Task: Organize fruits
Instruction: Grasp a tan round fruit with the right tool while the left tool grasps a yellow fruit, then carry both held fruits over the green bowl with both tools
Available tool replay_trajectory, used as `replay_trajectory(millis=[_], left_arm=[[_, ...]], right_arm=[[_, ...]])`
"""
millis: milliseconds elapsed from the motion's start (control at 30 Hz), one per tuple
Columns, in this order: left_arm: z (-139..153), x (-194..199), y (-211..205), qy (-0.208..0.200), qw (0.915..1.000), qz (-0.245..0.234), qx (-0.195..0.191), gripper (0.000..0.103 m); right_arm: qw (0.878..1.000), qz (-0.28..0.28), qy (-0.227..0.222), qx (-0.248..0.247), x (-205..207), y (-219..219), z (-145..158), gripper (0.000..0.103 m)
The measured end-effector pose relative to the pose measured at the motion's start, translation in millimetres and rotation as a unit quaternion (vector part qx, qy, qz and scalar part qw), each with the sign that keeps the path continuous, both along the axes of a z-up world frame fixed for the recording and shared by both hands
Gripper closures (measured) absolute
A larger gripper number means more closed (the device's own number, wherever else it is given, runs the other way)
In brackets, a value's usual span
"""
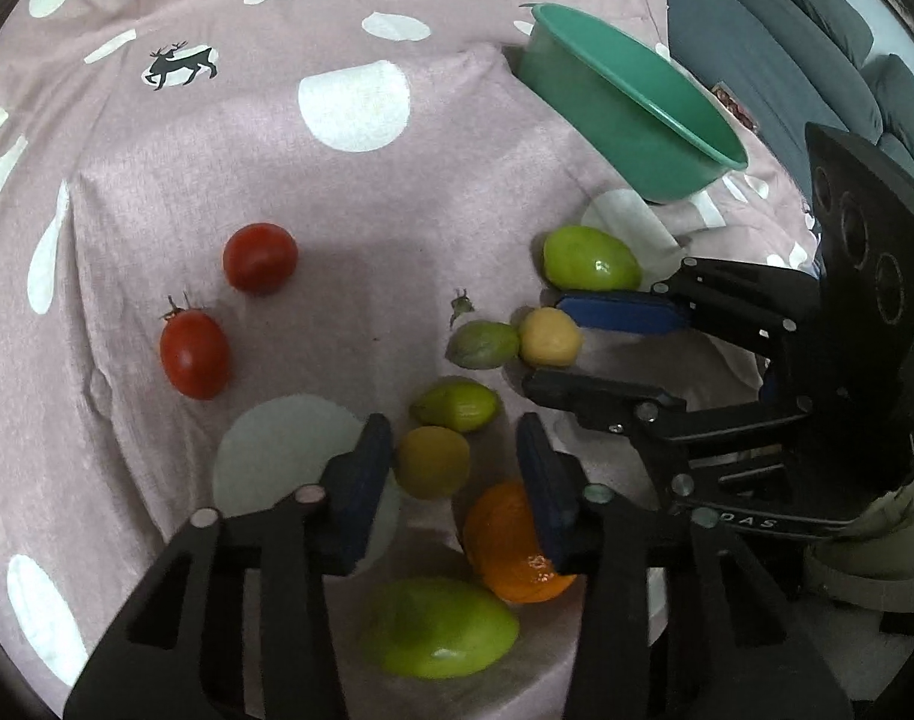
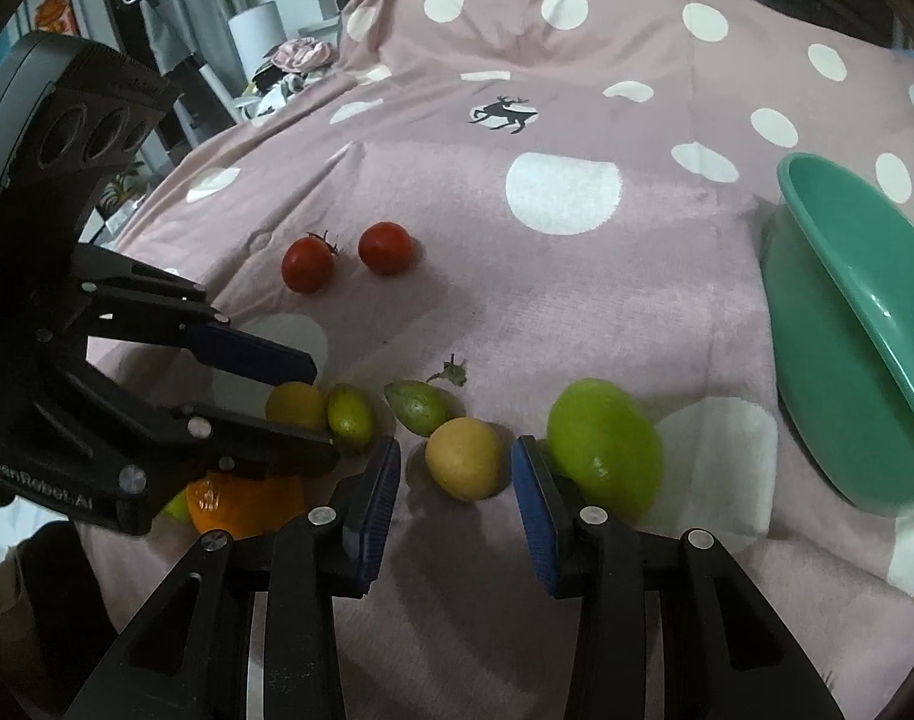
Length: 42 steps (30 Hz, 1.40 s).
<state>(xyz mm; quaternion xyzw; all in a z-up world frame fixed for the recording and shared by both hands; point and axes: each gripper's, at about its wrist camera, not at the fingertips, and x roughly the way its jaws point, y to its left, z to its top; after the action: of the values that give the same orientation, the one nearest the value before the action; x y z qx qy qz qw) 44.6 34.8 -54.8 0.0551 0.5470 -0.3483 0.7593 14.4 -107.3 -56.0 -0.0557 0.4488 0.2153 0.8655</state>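
My left gripper [image 1: 453,441] is open and points down at the pink spotted cloth. A yellow fruit [image 1: 432,462] lies between its pads, with a gap at the right pad. An orange [image 1: 505,546] sits partly behind that right finger. My right gripper [image 2: 455,450] is open around a second yellow fruit [image 2: 466,459], with narrow gaps on both sides. A big green fruit [image 2: 604,444] rests just outside its right pad. A lime [image 1: 455,405] and a dull green fruit [image 1: 482,345] lie between the two grippers. Two red tomatoes [image 1: 260,258] [image 1: 194,353] sit apart to the left.
A green plastic bowl [image 2: 847,276] stands tilted on the cloth at the right. Another big green fruit [image 1: 438,627] lies under the left gripper. A loose stem [image 2: 450,372] lies by the dull green fruit. Grey cushions [image 1: 787,60] border the cloth beyond the bowl.
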Motion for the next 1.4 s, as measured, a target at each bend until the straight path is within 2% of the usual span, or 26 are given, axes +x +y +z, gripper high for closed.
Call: replay_trajectory(millis=[100, 200, 333, 400, 600, 833, 1100, 1400], left_arm=[[-2, 4, 2, 0.010, 0.9999, -0.002, -0.001, 0.069], [-6, 8, 1, 0.014, 0.9999, -0.001, 0.010, 0.076], [-6, 6, 1, 0.011, 0.9999, 0.003, 0.010, 0.076], [-6, 3, -1, -0.004, 0.9999, 0.006, 0.015, 0.076], [-4, -1, 9, -0.015, 0.9989, 0.043, 0.007, 0.077], [19, -13, 22, -0.054, 0.9940, 0.090, -0.030, 0.077], [48, -25, 27, -0.098, 0.9819, 0.144, -0.074, 0.077], [66, -39, 16, -0.112, 0.9778, 0.152, -0.091, 0.077]], right_arm=[[1.000, 0.005, 0.004, -0.003, 4, 2, -3, 0.063], [1.000, 0.006, 0.005, -0.004, 5, 2, -5, 0.071], [1.000, 0.006, 0.006, 0.002, 5, -1, -5, 0.074], [1.000, 0.002, 0.005, 0.005, 4, -2, -5, 0.074], [1.000, 0.003, -0.007, 0.027, -5, -7, 5, 0.074], [0.999, 0.000, -0.024, 0.046, -17, -16, 17, 0.074], [0.997, -0.004, -0.043, 0.058, -29, -22, 31, 0.074], [0.995, -0.009, -0.061, 0.072, -43, -32, 44, 0.074]])
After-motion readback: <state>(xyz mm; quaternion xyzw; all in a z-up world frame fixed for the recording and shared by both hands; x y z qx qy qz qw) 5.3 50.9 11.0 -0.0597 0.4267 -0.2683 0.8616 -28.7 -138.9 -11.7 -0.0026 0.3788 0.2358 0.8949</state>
